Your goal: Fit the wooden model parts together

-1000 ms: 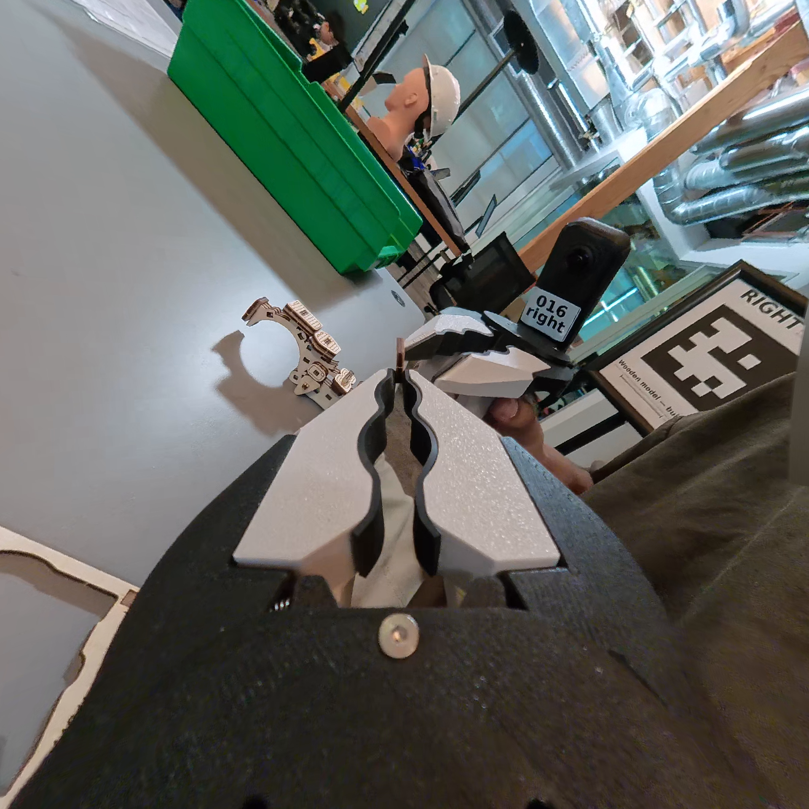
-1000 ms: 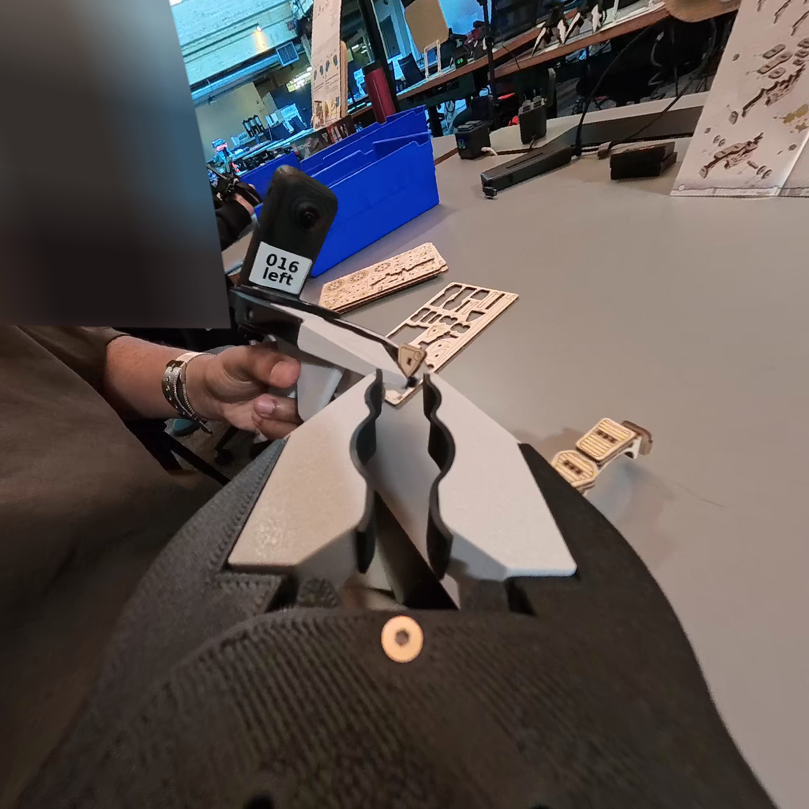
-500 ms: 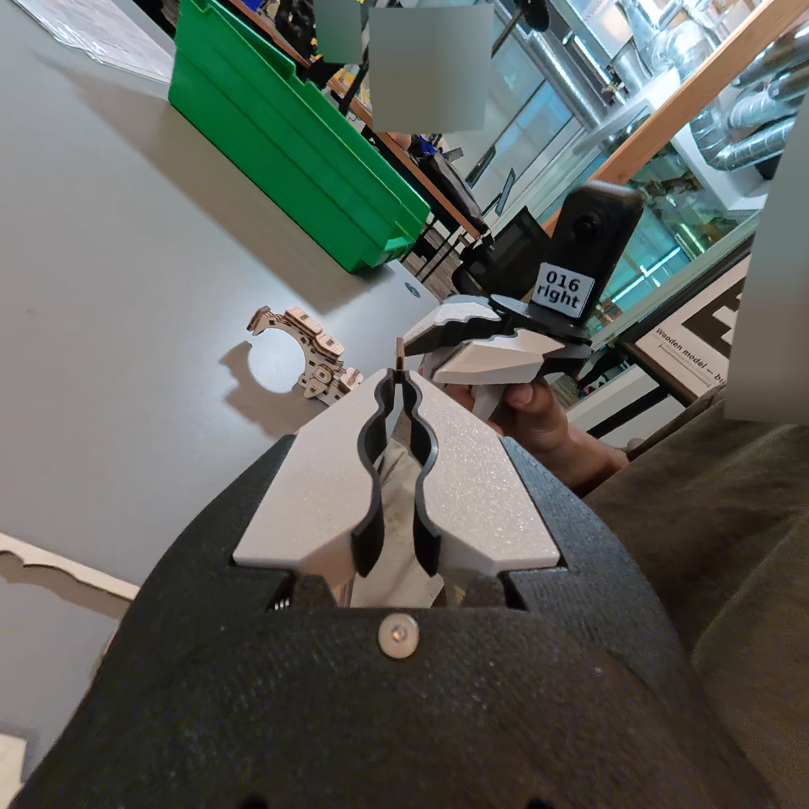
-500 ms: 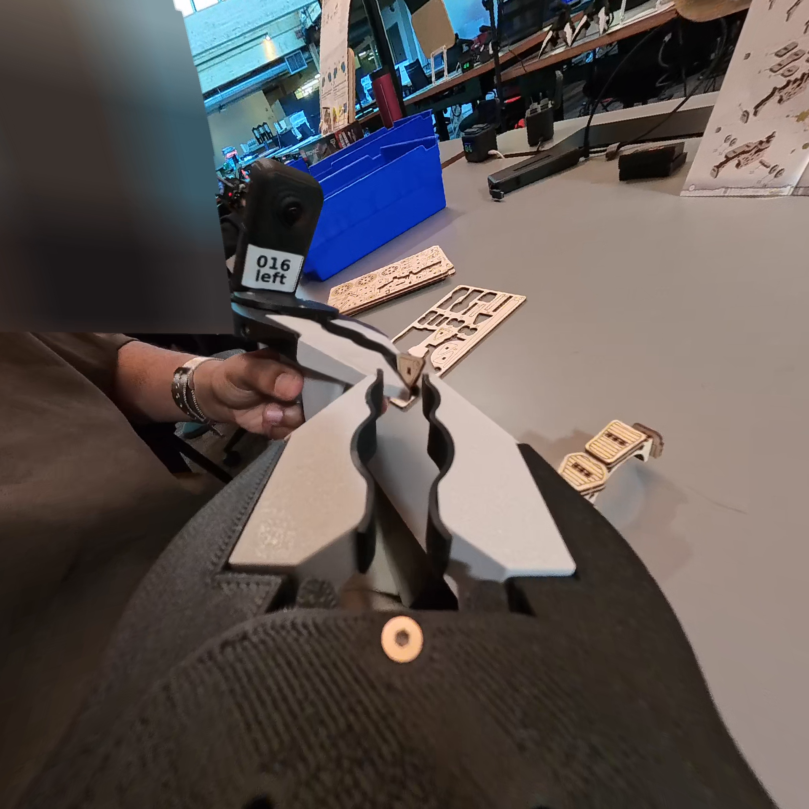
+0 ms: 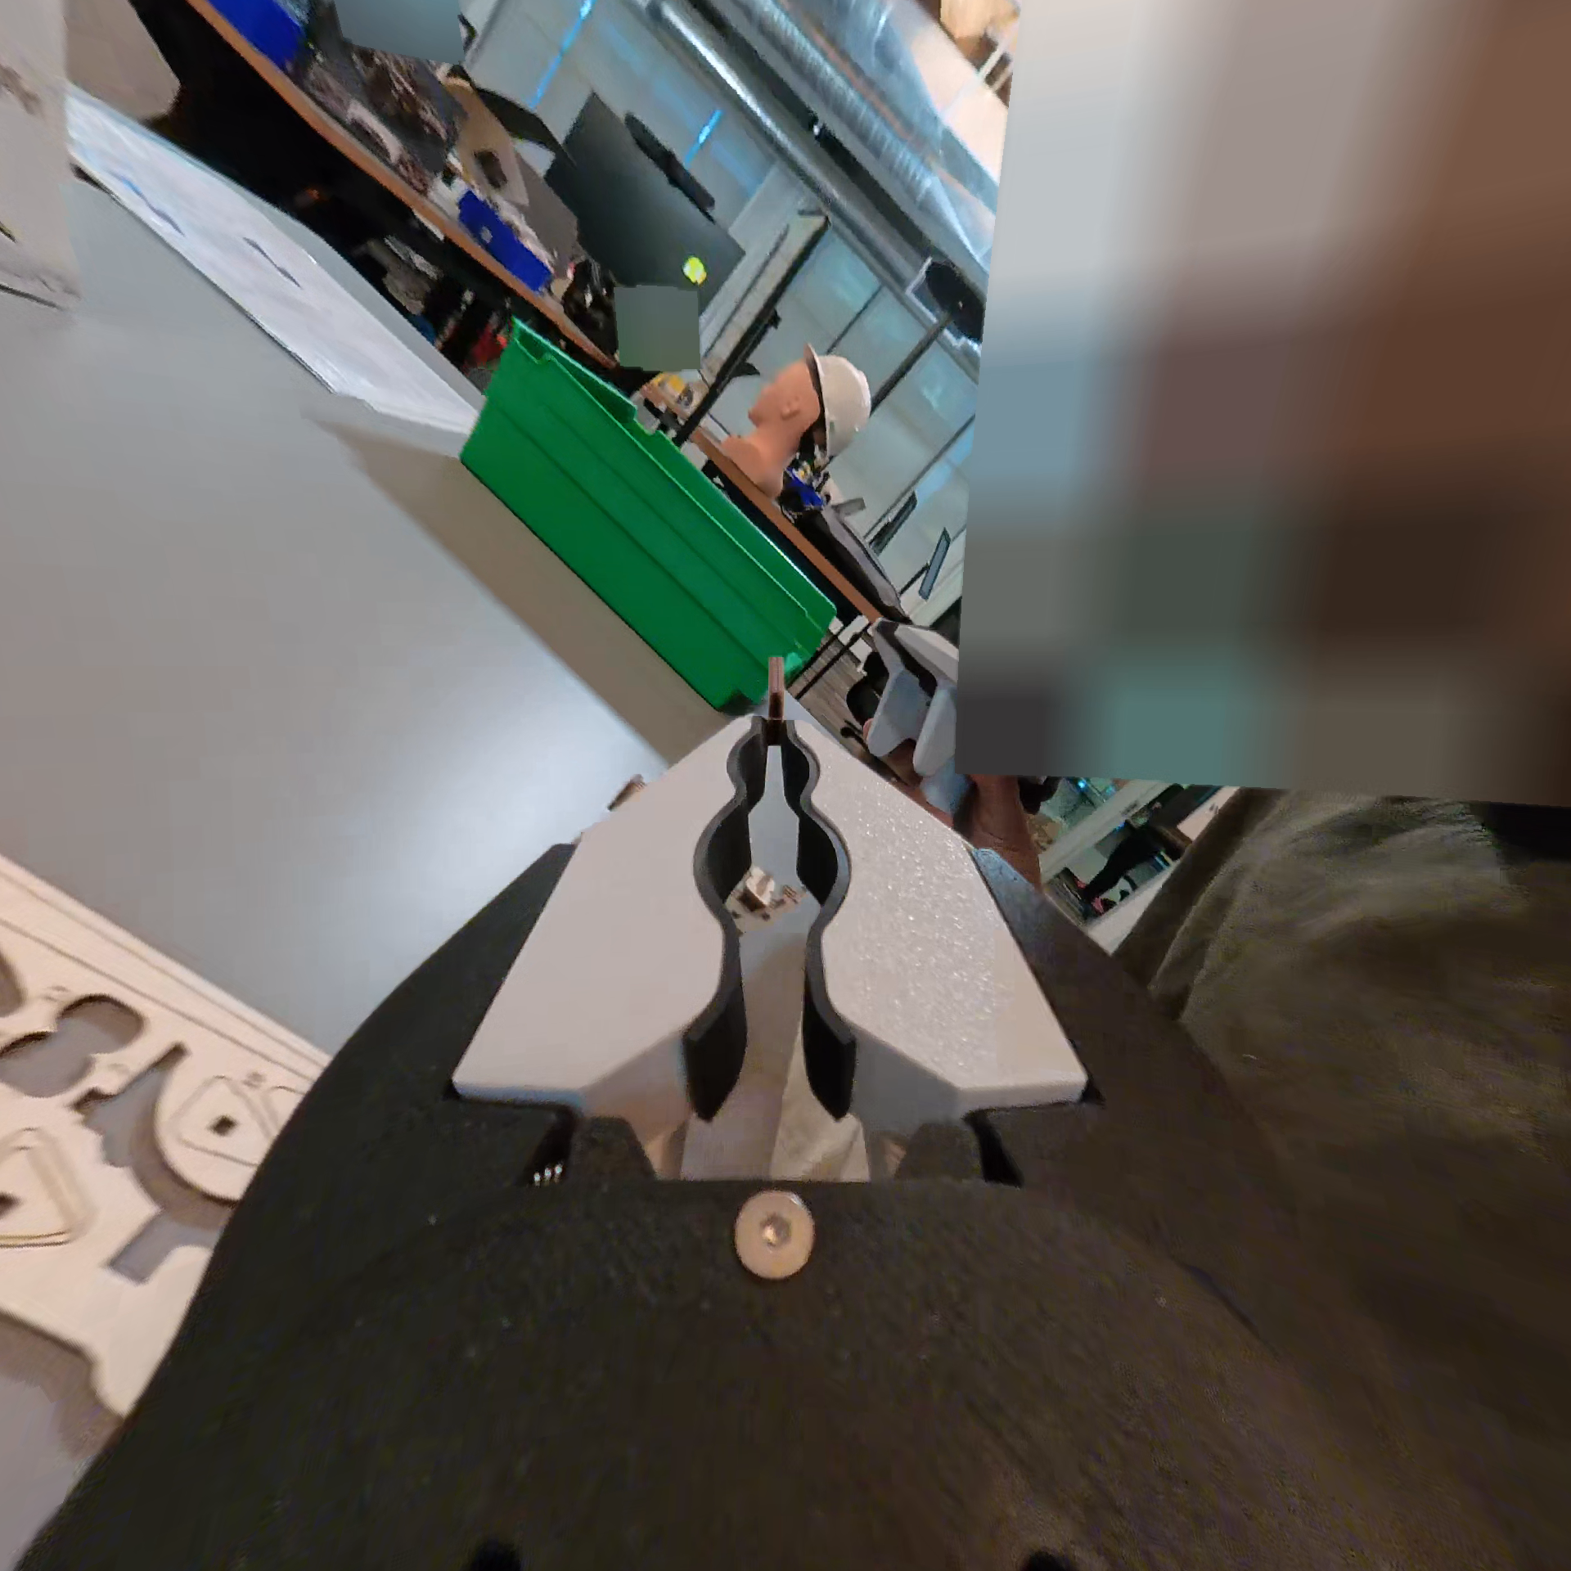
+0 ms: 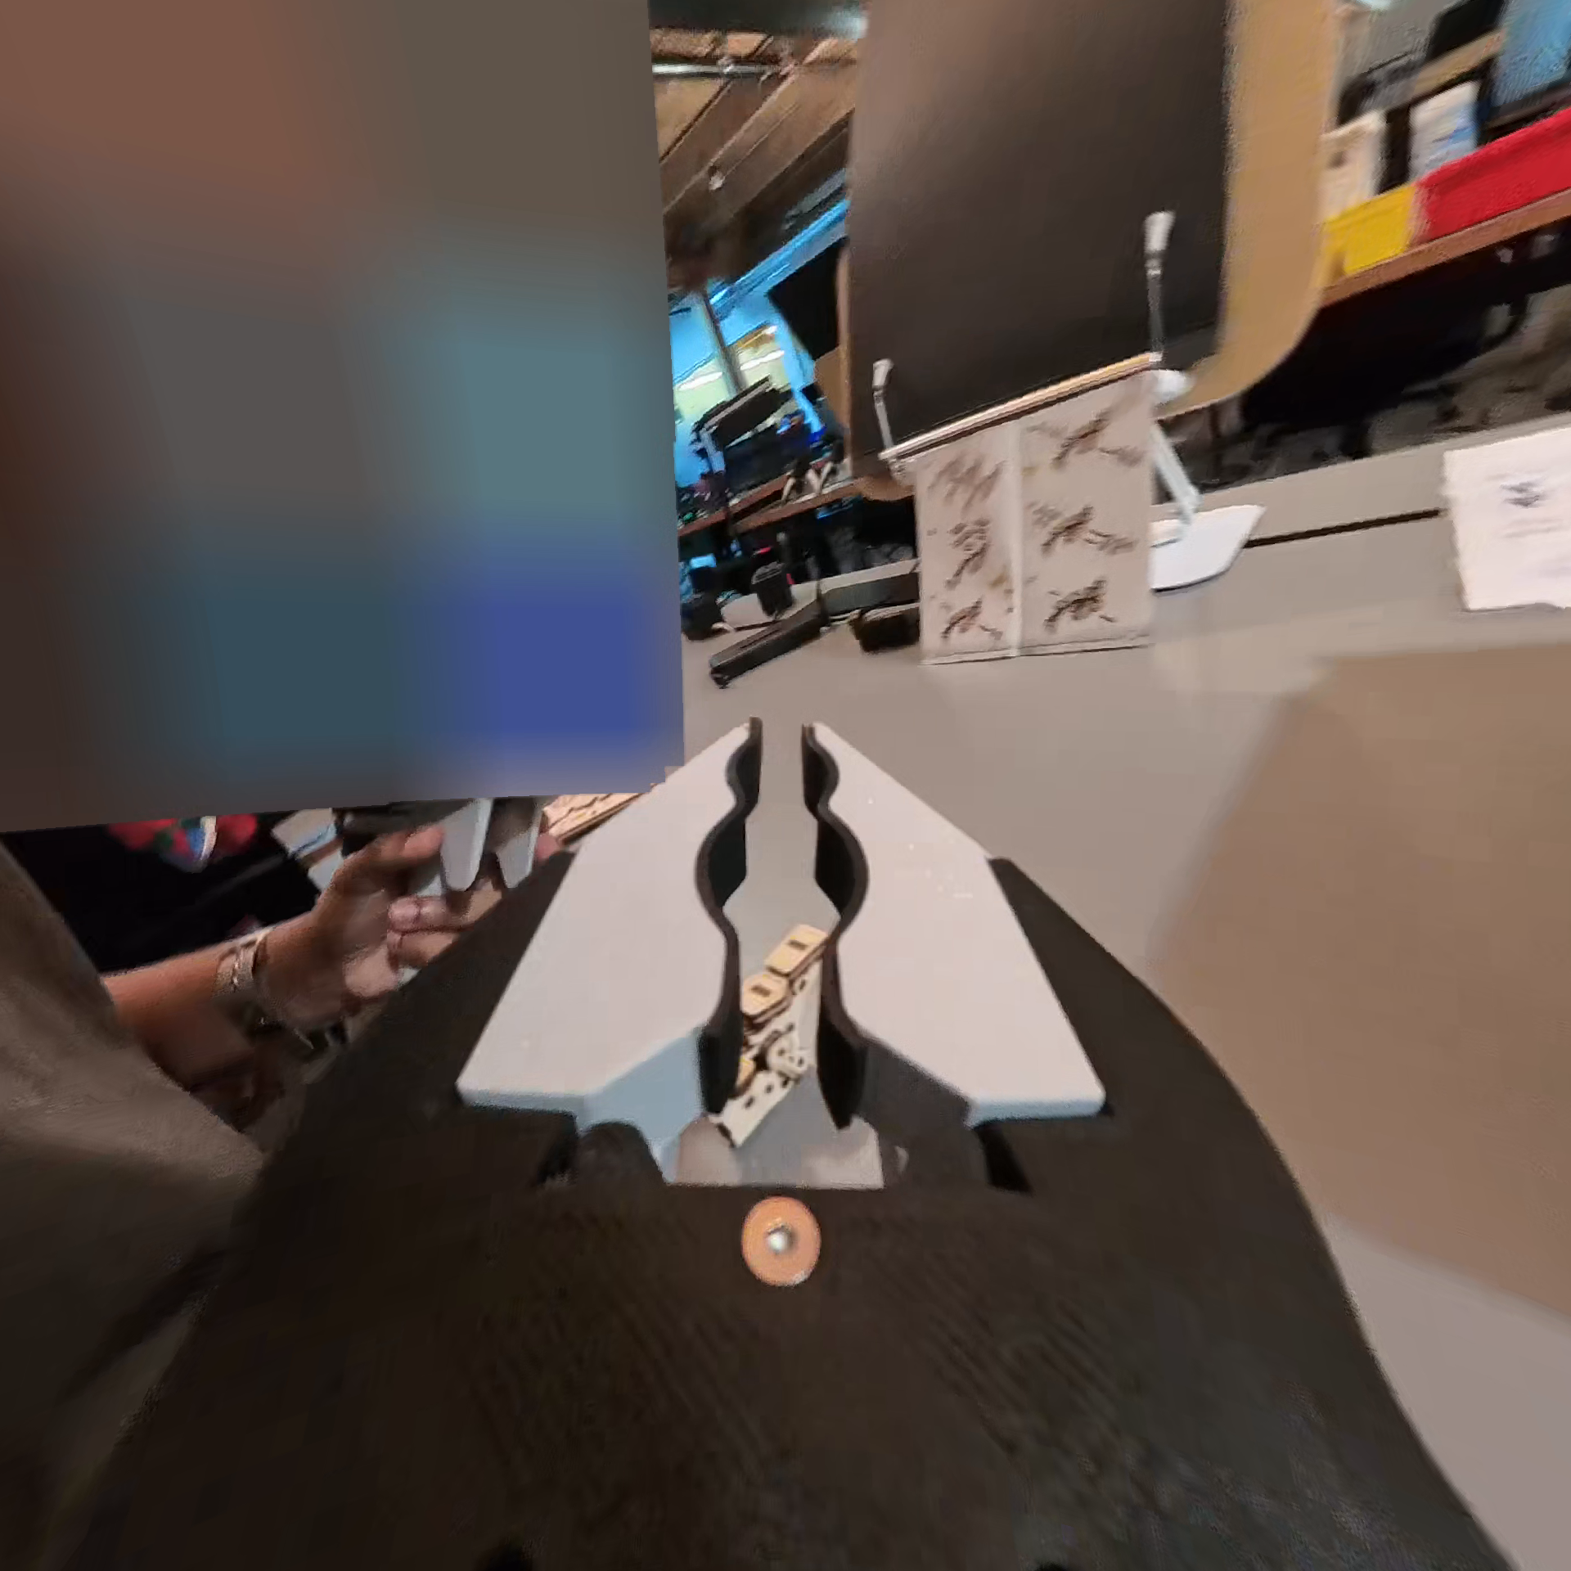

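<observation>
Left wrist view, left to right: pale laser-cut plywood sheet with empty cut-outs (image 5: 76,1097) flat on the grey table (image 5: 255,680); green plastic bin (image 5: 646,544) far off; left gripper (image 5: 775,731) pinched nearly closed on a small dark thin wooden piece (image 5: 775,684), standing upright out of the tips, long axis vertical. Right wrist view: right gripper (image 6: 780,729) with a narrow gap at the tips, holding nothing there; seen through the gap, below and close in, the pale curved wooden model assembly (image 6: 769,1012) lies on the table, long axis running away along the fingers. Right gripper judged nearer; it likely drops onto the assembly.
</observation>
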